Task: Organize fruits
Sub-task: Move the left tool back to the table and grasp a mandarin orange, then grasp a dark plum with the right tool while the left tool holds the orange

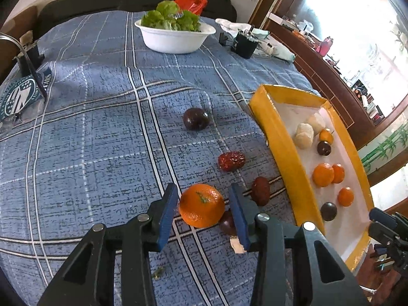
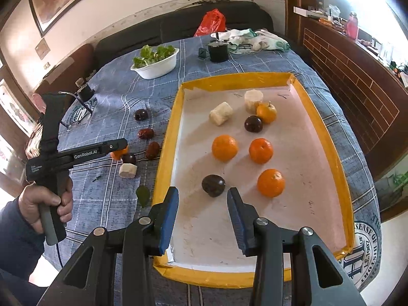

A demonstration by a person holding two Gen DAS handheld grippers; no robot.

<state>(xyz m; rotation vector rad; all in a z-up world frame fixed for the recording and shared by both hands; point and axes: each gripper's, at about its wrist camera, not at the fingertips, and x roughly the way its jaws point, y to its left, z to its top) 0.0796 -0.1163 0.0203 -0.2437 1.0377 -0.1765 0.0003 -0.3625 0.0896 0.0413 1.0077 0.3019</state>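
Left wrist view: your left gripper (image 1: pixel 203 205) straddles loose tangerine (image 1: pixel 201 205) on bed beside tray (image 1: pixel 285 153), pads not yet pressing. Tray holds eight pieces; five more wait on bedspread (image 1: pixel 102 132). Your right gripper (image 2: pixel 202 204) hovers open, empty, over tray's near edge.

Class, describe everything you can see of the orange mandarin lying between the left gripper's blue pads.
The round orange mandarin has glossy, dimpled peel and a small green stem scar facing up. It looks whole and rests on the blue checked cloth, outside the yellow-rimmed tray. The left gripper straddles it, blue pads close on both sides; contact is unclear. A small dark round fruit sits against its right side.
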